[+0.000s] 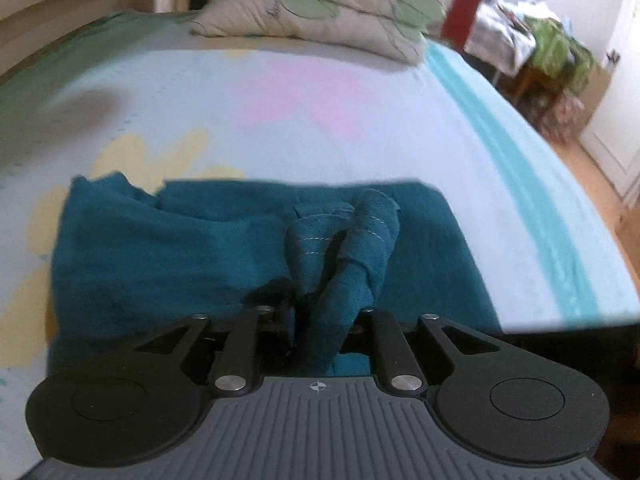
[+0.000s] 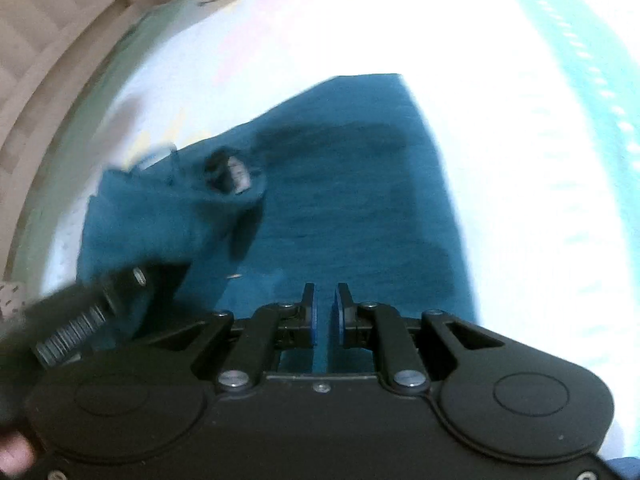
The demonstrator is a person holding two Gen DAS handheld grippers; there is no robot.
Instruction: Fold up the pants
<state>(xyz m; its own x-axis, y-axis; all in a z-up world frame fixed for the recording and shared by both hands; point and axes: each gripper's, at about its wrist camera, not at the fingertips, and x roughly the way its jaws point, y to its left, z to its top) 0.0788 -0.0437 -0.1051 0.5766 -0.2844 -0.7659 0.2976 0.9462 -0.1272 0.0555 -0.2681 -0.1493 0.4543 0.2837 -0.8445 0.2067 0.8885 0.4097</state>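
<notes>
**Left pinches teal cloth, right hovers slightly parted**

Left wrist view: left gripper [image 1: 334, 312] clamped on a bunched, stitched fold of the teal pants [image 1: 180, 248], cloth rising toward 12 o'clock. Rest of pants spread flat on the pale bed sheet [image 1: 280, 120]. Leaf-print pillows [image 1: 320, 8] up at 12 o'clock.

Right wrist view: blurred. Right gripper [image 2: 324, 316] over the pants [image 2: 360, 200], blue pads [image 2: 314, 322] slightly parted, nothing between. Left gripper [image 2: 132, 292] at 9 o'clock, touching cloth.
</notes>
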